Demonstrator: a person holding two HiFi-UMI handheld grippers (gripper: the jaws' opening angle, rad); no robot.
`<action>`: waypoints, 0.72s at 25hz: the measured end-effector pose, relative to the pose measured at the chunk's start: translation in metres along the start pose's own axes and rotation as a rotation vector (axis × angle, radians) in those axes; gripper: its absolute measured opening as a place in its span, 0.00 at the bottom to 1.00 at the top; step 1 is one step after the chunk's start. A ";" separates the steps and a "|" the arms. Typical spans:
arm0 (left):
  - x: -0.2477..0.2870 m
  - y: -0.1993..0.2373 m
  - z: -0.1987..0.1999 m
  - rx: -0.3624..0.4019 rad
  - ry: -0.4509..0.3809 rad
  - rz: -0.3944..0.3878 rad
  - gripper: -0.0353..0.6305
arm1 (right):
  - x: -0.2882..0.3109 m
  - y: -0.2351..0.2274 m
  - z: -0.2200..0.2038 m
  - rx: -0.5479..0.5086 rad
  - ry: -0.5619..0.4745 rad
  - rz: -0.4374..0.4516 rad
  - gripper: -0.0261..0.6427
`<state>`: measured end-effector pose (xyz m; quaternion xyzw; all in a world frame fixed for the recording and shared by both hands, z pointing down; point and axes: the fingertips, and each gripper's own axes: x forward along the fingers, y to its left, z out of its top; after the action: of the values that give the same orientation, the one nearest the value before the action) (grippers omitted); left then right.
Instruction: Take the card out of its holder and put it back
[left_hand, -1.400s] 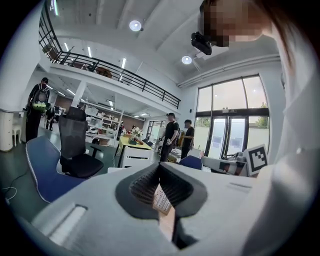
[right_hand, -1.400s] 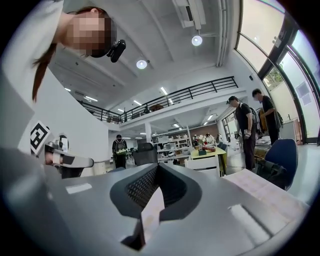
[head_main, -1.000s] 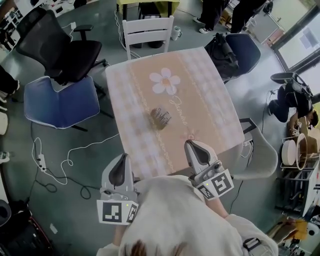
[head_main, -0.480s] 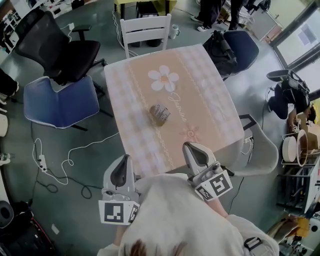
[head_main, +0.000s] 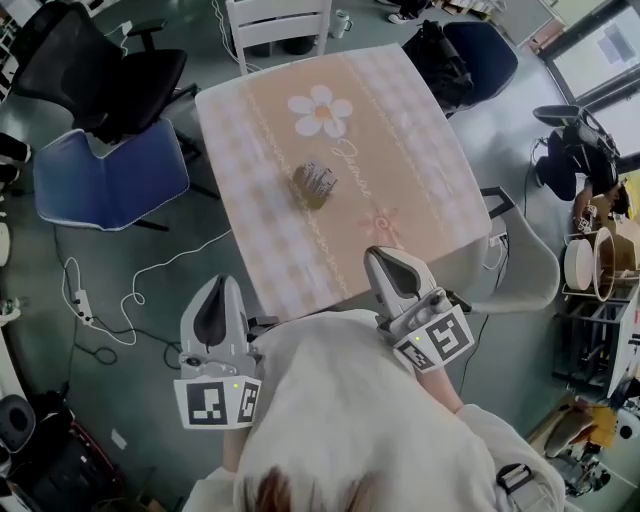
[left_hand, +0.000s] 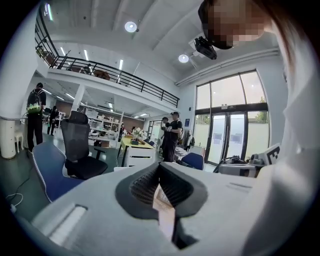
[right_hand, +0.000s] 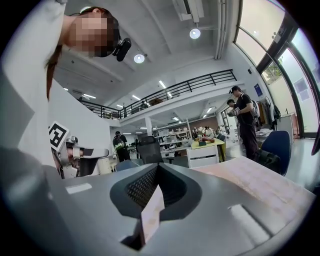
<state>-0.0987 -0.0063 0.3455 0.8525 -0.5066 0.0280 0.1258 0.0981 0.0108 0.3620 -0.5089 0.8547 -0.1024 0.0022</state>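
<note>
The card holder (head_main: 316, 183), a small grey-brown stand with a card in it, sits near the middle of the pink flowered tablecloth (head_main: 400, 130). Both grippers are held close to the person's torso, short of the table's near edge and well apart from the holder. My left gripper (head_main: 217, 287) is off the table's front left corner, over the floor; its jaws meet at the tips (left_hand: 160, 169) with nothing between them. My right gripper (head_main: 388, 260) hovers at the front edge; its jaws are also closed and empty (right_hand: 156, 172). The holder does not show in either gripper view.
A white chair (head_main: 278, 20) stands at the far side of the table. A black office chair (head_main: 110, 80) and a blue chair (head_main: 105, 175) are on the left. A dark chair with a bag (head_main: 465, 55) and a grey chair (head_main: 528, 272) are on the right. Cables (head_main: 100, 320) lie on the floor.
The head view has shifted, so the table and holder sit higher in the picture. The left gripper has drifted a little left and down. Both grippers stay closed near the body.
</note>
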 end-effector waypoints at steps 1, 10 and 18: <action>-0.003 0.006 0.000 0.001 -0.001 0.011 0.05 | 0.000 0.003 -0.001 0.001 0.000 0.006 0.04; -0.024 0.020 -0.011 0.050 0.023 -0.053 0.05 | 0.001 0.025 -0.016 0.000 0.027 0.004 0.04; -0.028 0.010 -0.018 0.084 0.037 -0.158 0.05 | 0.002 0.036 -0.023 -0.008 0.034 -0.016 0.04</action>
<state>-0.1192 0.0171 0.3596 0.8936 -0.4338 0.0549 0.1013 0.0632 0.0297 0.3779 -0.5137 0.8510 -0.1077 -0.0150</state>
